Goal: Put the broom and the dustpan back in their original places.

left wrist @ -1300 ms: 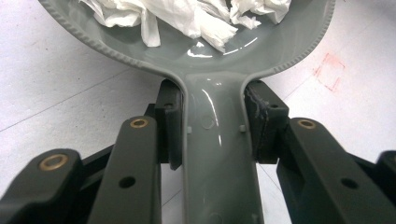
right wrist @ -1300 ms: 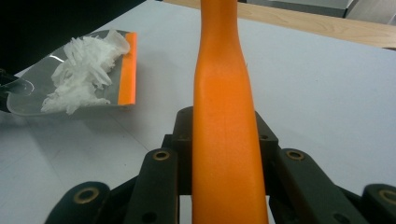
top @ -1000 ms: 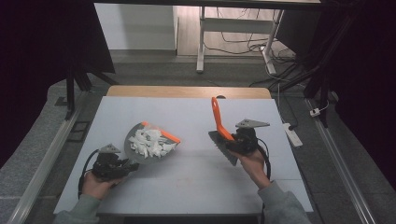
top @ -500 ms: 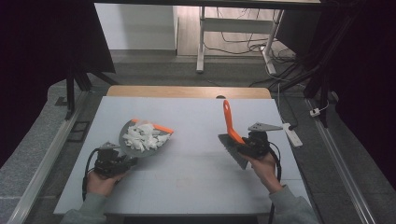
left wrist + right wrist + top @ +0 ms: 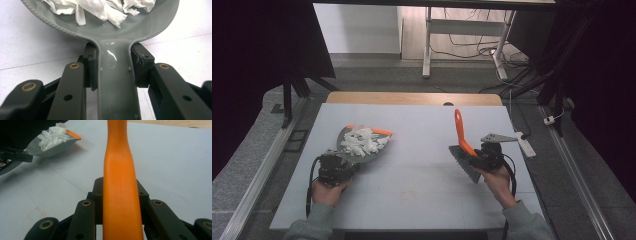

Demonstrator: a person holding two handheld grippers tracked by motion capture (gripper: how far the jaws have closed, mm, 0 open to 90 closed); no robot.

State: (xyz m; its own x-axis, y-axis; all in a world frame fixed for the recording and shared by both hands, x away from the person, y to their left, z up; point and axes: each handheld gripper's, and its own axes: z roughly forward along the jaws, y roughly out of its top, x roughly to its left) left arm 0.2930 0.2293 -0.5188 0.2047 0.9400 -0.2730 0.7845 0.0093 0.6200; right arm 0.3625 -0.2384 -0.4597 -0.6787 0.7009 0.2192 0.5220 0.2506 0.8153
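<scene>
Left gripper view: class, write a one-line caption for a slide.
Left gripper shut on the grey dustpan handle, crumpled white paper scraps in its pan.

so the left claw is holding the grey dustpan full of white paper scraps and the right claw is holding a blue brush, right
Not quite: the brush handle in the right claw is orange, not blue, as the right gripper view shows. The rest holds: the left claw grips the grey dustpan with the white paper scraps.

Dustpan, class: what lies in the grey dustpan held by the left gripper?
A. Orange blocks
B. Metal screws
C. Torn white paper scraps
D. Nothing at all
C: crumpled white paper scraps are heaped in the dustpan, whose handle the left gripper clamps; the left gripper view shows them close up.
</scene>
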